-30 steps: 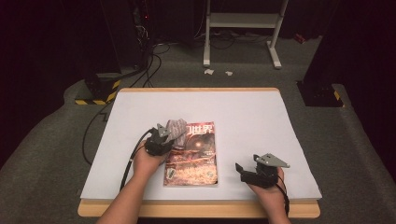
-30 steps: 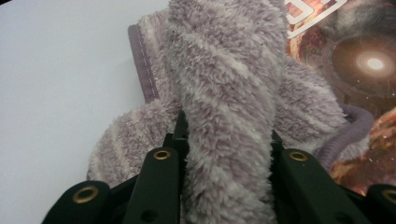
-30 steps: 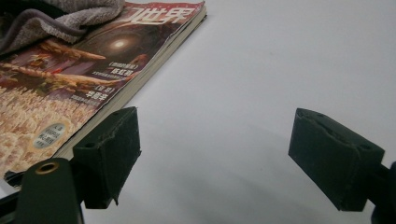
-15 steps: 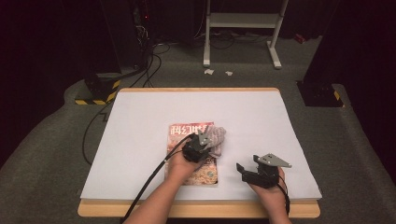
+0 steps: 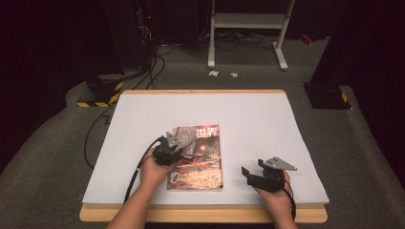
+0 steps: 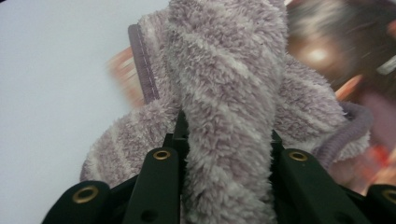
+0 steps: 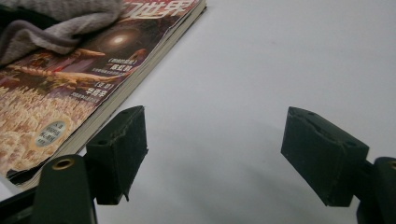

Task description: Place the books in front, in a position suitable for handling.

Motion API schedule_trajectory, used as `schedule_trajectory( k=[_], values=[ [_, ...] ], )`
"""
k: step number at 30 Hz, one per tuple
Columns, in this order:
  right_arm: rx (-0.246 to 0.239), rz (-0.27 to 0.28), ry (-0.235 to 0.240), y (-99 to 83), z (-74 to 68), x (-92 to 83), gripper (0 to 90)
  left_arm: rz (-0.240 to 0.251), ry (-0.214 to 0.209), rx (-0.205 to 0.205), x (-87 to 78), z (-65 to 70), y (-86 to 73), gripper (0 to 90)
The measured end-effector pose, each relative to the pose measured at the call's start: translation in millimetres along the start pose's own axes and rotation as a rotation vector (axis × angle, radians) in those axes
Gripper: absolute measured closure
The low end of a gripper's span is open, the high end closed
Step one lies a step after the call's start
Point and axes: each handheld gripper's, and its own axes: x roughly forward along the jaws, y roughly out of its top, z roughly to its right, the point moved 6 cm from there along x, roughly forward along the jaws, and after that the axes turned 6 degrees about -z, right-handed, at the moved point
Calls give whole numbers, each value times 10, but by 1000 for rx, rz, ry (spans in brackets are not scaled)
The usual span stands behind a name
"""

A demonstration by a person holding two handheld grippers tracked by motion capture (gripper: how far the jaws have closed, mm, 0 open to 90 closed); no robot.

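A magazine [image 5: 203, 162] with a dark, orange-toned cover lies flat on the white table [image 5: 248, 114]. My left gripper [image 5: 177, 144] is shut on a fluffy grey-purple cloth [image 5: 188, 142] and holds it on the cover's upper left. In the left gripper view the cloth [image 6: 224, 93] bulges up between the jaws of that gripper [image 6: 226, 144], with the magazine [image 6: 327, 51] blurred behind. My right gripper [image 5: 252, 168] rests on the table just right of the magazine. It [image 7: 215, 154] is open over bare table; its jaws have just been closing a little. The magazine [image 7: 70, 93] and cloth [image 7: 56, 18] lie to its left.
The table's wooden front edge [image 5: 205, 213] is near both forearms. A black cable [image 5: 136, 171] trails from the left gripper off the front left. Beyond the far edge are a white rack's legs [image 5: 248, 28], floor cables and a yellow-black striped block [image 5: 98, 98].
My left gripper swept the cloth to the right across the magazine cover, then back to its left side. The right gripper stayed where it was.
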Motion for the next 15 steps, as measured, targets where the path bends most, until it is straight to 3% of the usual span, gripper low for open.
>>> schedule_trajectory(
  k=[3, 6, 9, 15],
  values=[
    [-1, 1, -3, 4, -2, 0, 227, -4, 4, -17, -64, -30, -88, 696],
    [4, -3, -3, -2, -7, 5, 232, -2, -11, -9, -80, 89, -84, 696],
    [1, -3, 0, -6, -13, 2, 245, 16, -57, 23, -57, 339, -11, 697],
    [6, -2, 2, -6, -7, -4, 247, 41, -139, 116, 25, 991, 232, 697]
  ],
)
